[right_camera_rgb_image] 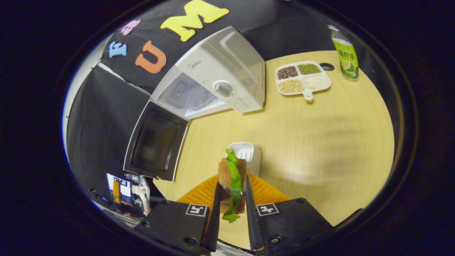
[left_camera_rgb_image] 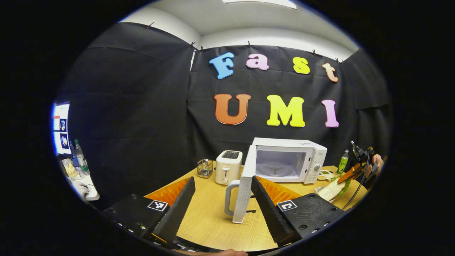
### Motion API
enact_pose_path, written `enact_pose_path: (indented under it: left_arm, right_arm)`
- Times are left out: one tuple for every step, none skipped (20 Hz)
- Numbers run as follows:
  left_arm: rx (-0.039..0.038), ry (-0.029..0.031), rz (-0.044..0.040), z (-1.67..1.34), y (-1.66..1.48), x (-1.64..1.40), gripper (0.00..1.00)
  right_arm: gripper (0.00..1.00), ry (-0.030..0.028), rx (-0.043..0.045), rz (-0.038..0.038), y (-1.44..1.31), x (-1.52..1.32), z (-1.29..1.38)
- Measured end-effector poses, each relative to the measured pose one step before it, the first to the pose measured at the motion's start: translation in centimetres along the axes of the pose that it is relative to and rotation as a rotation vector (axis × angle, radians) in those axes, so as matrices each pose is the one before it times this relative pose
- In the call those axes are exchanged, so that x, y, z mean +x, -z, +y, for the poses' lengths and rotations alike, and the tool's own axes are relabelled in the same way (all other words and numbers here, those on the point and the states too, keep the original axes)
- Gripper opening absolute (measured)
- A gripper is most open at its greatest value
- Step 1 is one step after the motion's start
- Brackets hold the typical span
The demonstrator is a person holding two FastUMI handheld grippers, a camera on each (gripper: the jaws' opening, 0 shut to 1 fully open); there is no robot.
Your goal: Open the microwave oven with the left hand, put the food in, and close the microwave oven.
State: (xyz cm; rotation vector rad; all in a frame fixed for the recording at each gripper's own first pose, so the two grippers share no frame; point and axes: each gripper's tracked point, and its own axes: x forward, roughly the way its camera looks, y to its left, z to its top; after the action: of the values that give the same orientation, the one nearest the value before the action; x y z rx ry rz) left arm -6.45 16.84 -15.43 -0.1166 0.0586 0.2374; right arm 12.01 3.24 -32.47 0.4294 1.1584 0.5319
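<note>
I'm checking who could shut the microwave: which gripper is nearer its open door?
Left. The left gripper is open right at the door, which stands between its fingers. The right gripper, shut on the sandwich, is off to the side.

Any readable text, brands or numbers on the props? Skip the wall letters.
"Midea": brand mark on the microwave front, beside the dial.
Scale marks around the dial: too small to read.
Green bottle label: too blurred to read.
Marker squares: black-and-white patterns, no words.
</note>
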Motion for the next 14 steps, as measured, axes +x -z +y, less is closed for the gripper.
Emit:
enact_pose_path:
  left_arm:
    - [-0.00056,0.0039,-0.00347,0.003,0.013,-0.394,0.95]
    - [0.00155,0.00819,-0.00215,-0.057,0.07,-0.503,0.95]
    - [0.00131,0.00645,-0.003,-0.117,0.007,-0.333,0.95]
    - [0.00189,0.0022,-0.00201,-0.034,0.071,-0.217,0.95]
    - [0.00315,0.00195,-0.00352,-0.008,-0.074,-0.164,0.95]
    - [0.00378,0.00314,-0.00092,-0.118,0.05,-0.137,0.95]
    - [0.00427,0.0029,-0.00194,-0.184,0.0,-0.1,0.95]
    - [0.00735,0.00163,-0.00435,-0.161,-0.158,-0.463,0.95]
    - [0.01344,-0.00192,-0.00228,-0.073,0.037,-0.336,0.95]
    - [0.01383,-0.0045,0.00445,0.018,0.275,-0.045,0.95]
    - [0.01071,0.00031,0.00383,-0.235,0.136,-0.109,0.95]
    - [0.00896,0.00345,-0.0032,-0.302,-0.041,-0.031,0.95]
    - [0.00414,0.00601,-0.00122,-0.26,-0.05,-0.202,0.95]
    - [-0.00153,0.0067,0.0063,-0.214,0.106,-0.186,0.95]
  right_arm:
    - [0.37,-0.00085,-0.03223,-0.03601,0.145,-0.763,1.09]
    - [0.37,-0.00498,-0.03682,-0.03473,-0.18,-0.665,1.13]
    - [0.37,0.00516,-0.03654,-0.03067,-0.106,-0.691,1.012]
    - [0.37,0.00845,-0.04497,-0.02582,-0.234,-0.549,1.129]
    - [0.37,0.01022,-0.04759,-0.02088,-0.119,-0.338,0.977]
    - [0.37,0.01485,-0.04345,-0.02311,-0.362,-0.18,0.908]
    - [0.37,0.01644,-0.03766,-0.02078,-0.284,-0.133,0.812]
    - [0.37,0.02145,-0.03526,-0.02752,-0.445,0.061,0.774]
    - [0.29,0.02676,-0.02907,-0.03412,-0.386,0.345,0.85]
    - [0.29,0.02086,-0.02633,-0.03281,-0.433,0.435,0.773]
    - [0.29,0.01905,-0.03113,-0.03637,-0.354,0.578,0.911]
    - [0.29,0.01321,-0.03185,-0.04114,-0.611,0.623,0.923]
    - [0.29,0.01353,-0.02787,-0.04475,-0.502,0.674,1.127]
    - [0.29,0.01556,-0.03527,-0.04627,-0.673,0.748,1.042]
